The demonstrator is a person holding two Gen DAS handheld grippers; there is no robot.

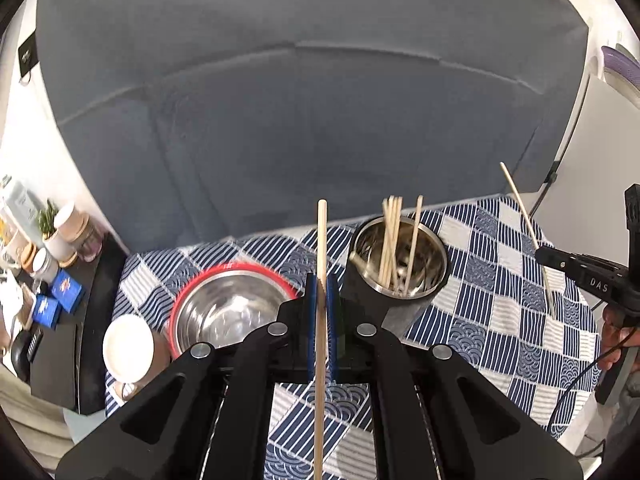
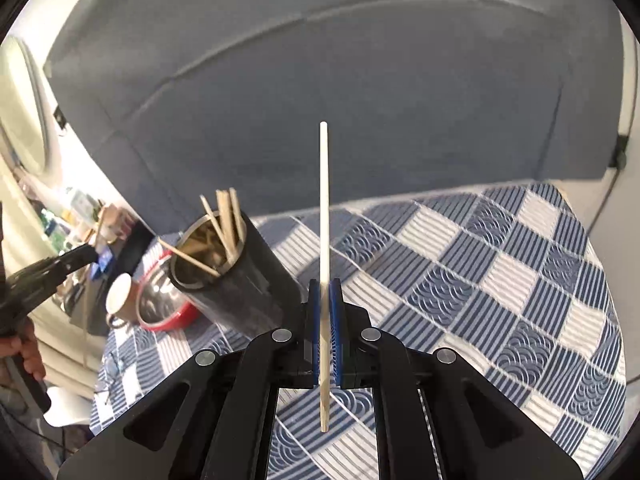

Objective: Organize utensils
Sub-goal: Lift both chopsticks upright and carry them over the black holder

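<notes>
My left gripper is shut on a wooden chopstick that runs upright between its blue pads. Just right of it stands a black holder with a steel lining and several chopsticks inside. In the right wrist view my right gripper is shut on a pale chopstick that points up and away. The same holder stands to its left, above the checked cloth. The right gripper with its chopstick also shows at the right edge of the left wrist view.
A red-rimmed steel bowl and a brown cup with white inside sit left of the holder on the blue-and-white checked cloth. A grey sofa fills the background. A dark side table with jars and blue boxes stands at the left.
</notes>
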